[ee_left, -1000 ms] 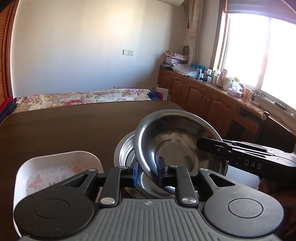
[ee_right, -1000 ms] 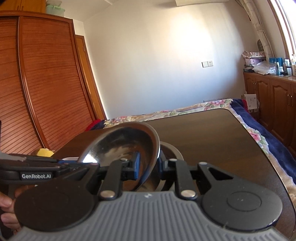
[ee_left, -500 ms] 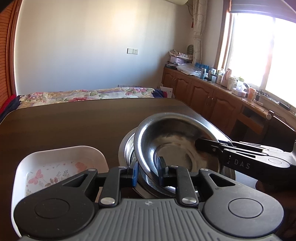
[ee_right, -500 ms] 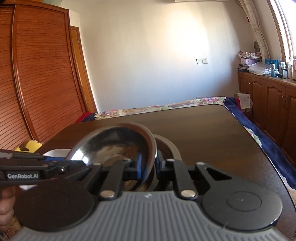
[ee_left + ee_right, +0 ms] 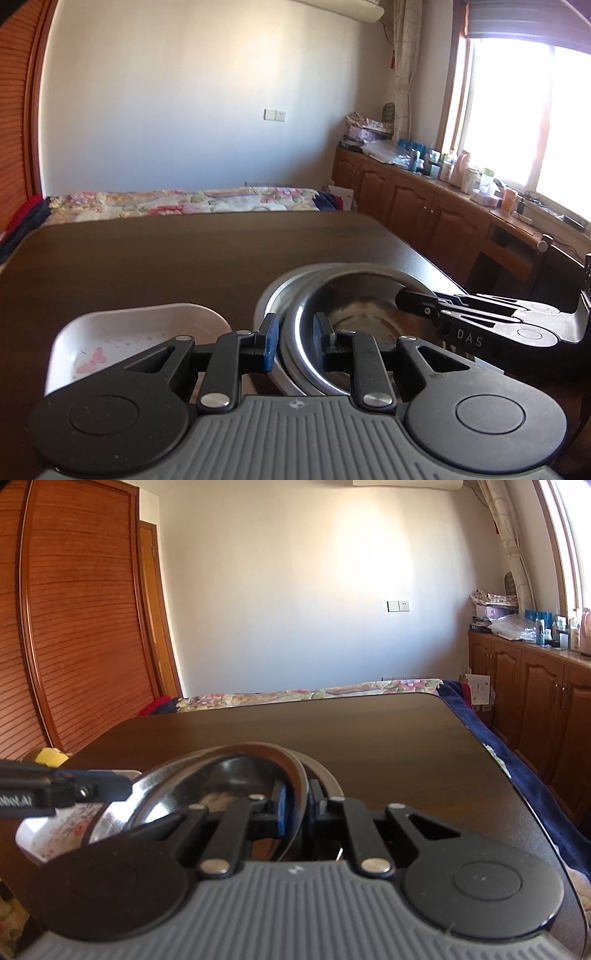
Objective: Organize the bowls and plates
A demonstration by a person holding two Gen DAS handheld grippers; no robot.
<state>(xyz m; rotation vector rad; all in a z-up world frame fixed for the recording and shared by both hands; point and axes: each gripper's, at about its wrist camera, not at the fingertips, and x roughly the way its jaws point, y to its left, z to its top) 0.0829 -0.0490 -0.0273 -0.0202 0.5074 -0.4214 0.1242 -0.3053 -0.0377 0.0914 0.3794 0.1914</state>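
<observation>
A steel bowl (image 5: 362, 314) sits nearly level inside a second steel bowl (image 5: 269, 295) on the dark wooden table (image 5: 184, 258). My left gripper (image 5: 295, 339) is shut on the upper bowl's near rim. The right gripper (image 5: 402, 297) reaches in from the right onto the opposite rim. In the right wrist view my right gripper (image 5: 297, 805) is shut on the rim of the upper bowl (image 5: 221, 775), and the lower bowl's edge (image 5: 321, 771) shows just behind it. The left gripper (image 5: 125, 786) meets the bowl's left rim there.
A white rectangular dish (image 5: 140, 332) with a butterfly print lies just left of the bowls, also seen as the white dish (image 5: 55, 830) in the right wrist view. A yellow object (image 5: 50, 757) sits at the table's left edge. A bed lies beyond the table, cabinets to the right.
The upper steel bowl has come down from a steep tilt to lie nearly flat inside the lower bowl. Both grippers went down with it, still holding its rim.
</observation>
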